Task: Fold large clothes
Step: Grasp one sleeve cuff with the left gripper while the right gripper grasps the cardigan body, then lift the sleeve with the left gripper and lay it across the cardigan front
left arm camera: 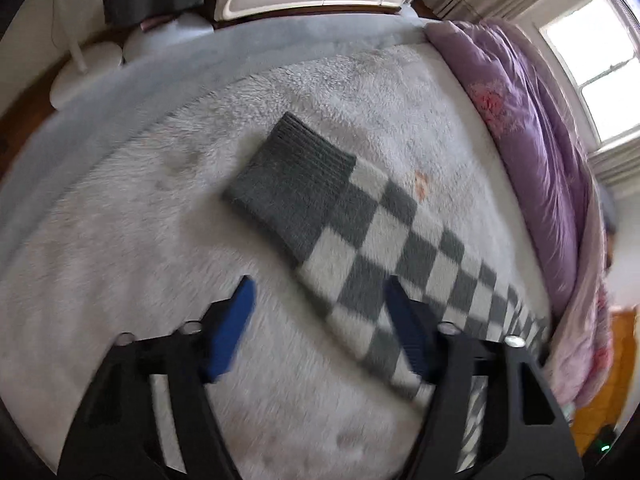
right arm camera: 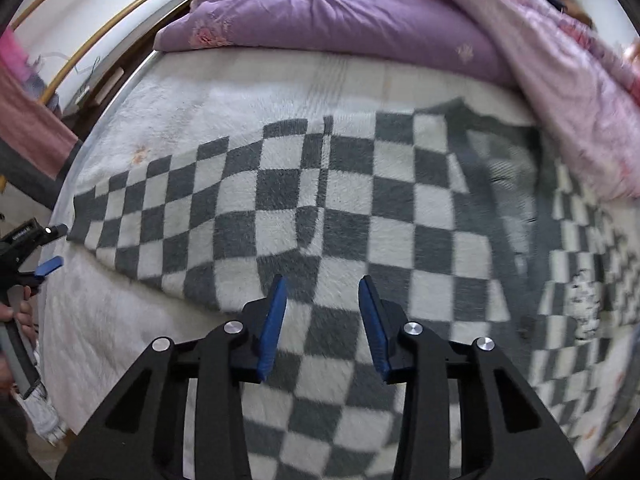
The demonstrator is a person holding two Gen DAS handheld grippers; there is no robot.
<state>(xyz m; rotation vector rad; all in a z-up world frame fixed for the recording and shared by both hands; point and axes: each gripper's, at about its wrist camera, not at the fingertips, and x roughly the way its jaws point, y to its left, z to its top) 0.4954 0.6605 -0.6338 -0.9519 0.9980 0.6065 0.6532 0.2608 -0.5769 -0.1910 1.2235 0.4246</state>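
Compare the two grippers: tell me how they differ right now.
The left gripper stands wider open than the right gripper. The left gripper straddles the edge of the checked sweater, one finger over the white blanket; the right gripper sits wholly over the sweater's body. Both have blue pads, are open and grip nothing.

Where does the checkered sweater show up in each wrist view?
Left wrist: the checkered sweater runs from centre to lower right, its grey cuff toward the centre.
Right wrist: the same sweater fills the middle, spread across the bed.
Shared landmark: the purple quilt, beyond the sweater in both.
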